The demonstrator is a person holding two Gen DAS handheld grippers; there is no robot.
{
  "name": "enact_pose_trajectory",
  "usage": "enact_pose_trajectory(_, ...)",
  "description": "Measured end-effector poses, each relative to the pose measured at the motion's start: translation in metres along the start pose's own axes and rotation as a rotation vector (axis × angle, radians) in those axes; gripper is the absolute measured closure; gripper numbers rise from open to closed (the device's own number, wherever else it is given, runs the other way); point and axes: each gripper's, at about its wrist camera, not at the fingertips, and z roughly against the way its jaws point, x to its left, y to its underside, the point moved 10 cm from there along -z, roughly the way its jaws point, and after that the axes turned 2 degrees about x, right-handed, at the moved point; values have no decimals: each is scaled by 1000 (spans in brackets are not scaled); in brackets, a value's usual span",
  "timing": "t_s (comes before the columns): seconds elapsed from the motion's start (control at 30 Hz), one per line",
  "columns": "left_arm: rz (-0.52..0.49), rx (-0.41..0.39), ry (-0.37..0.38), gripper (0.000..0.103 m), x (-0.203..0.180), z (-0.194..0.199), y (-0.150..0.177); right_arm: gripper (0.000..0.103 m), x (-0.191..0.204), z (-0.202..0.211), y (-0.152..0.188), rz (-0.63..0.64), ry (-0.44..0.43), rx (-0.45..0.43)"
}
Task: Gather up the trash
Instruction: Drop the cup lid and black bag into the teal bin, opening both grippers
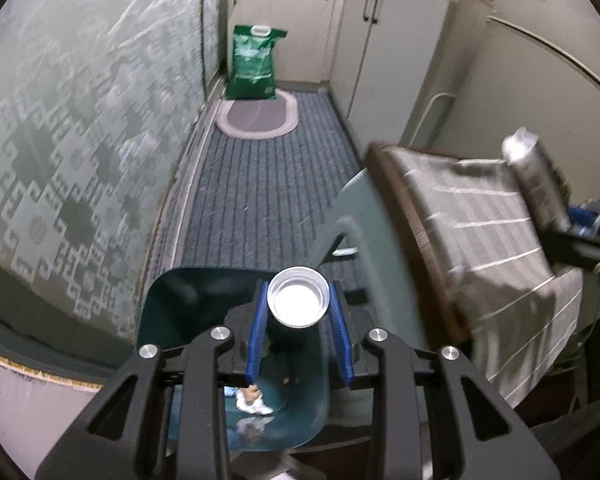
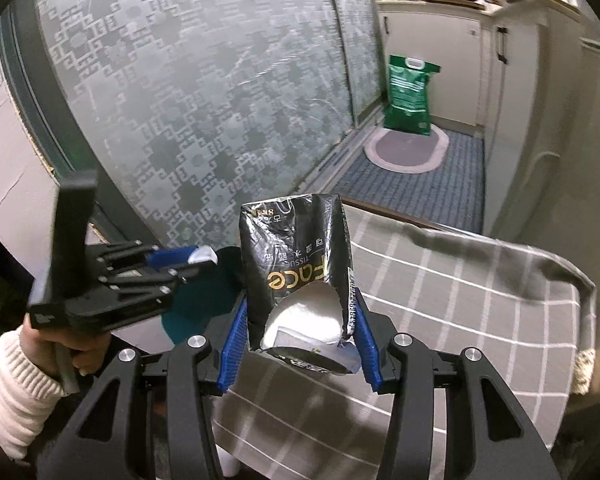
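My left gripper [image 1: 299,307] is shut on a dark bottle cap with a silvery inside [image 1: 298,302] and holds it over an open green trash bin [image 1: 168,312]. Crumpled white scraps [image 1: 252,402] lie at the bin's bottom. My right gripper [image 2: 298,334] is shut on a torn black tissue wrapper [image 2: 296,256] with gold lettering, held above the table with the grey checked cloth [image 2: 440,292]. The left gripper [image 2: 180,260] and the bin [image 2: 196,300] also show in the right wrist view, to the left. The right gripper with the wrapper [image 1: 534,176] shows at the right of the left wrist view.
A patterned frosted glass door [image 1: 80,140] runs along the left. A striped blue carpet [image 1: 260,184] leads to an oval mat [image 1: 258,116] and a green bag [image 1: 254,64]. White cabinets [image 1: 396,56] line the right. A grey chair back [image 1: 364,232] stands by the table.
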Motion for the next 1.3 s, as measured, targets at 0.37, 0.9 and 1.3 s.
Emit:
enact_pose_trajectory(0.37, 39, 112, 3, 63, 39, -33, 39, 54, 45, -28, -15, 48, -28, 23)
enact_pose_trajectory(0.9, 89, 41, -15, 76, 80, 10, 40, 54, 89, -83, -10, 103, -24, 124)
enact_pose_trajectory(1.3, 111, -58, -5, 78, 95, 60, 29, 54, 116, -123, 9, 146, -25, 217)
